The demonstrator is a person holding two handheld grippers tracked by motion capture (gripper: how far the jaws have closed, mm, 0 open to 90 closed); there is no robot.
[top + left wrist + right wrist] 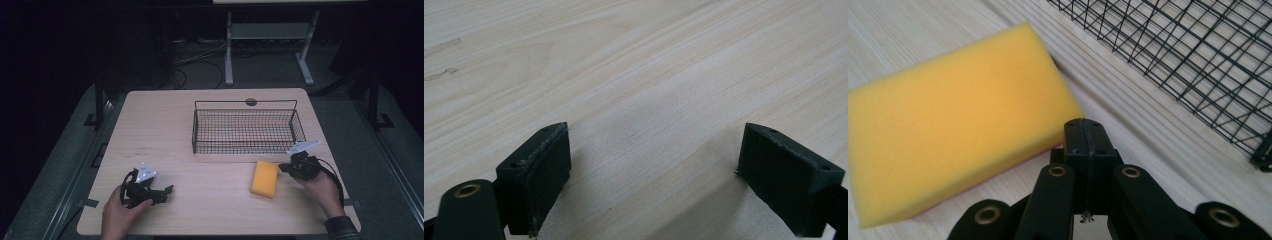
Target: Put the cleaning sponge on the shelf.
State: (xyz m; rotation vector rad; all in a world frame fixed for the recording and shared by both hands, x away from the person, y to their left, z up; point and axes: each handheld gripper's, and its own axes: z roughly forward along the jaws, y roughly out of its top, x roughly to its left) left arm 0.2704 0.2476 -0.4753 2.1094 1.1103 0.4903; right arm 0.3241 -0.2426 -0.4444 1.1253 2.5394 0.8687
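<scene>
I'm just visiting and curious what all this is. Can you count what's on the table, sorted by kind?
Sponge, yellow: 1
Wire basket, black: 1
Hand-held grippers: 2, the left gripper with jaws apart and the right gripper with jaws closed beside the sponge
Total: 4 things on the table

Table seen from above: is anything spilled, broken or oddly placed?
Nothing stands out. The yellow sponge lies flat on the wooden table beside the upright, empty wire basket; no spills or damage are visible.

High view dim, surroundings black; gripper views bright, slightly soft.
</scene>
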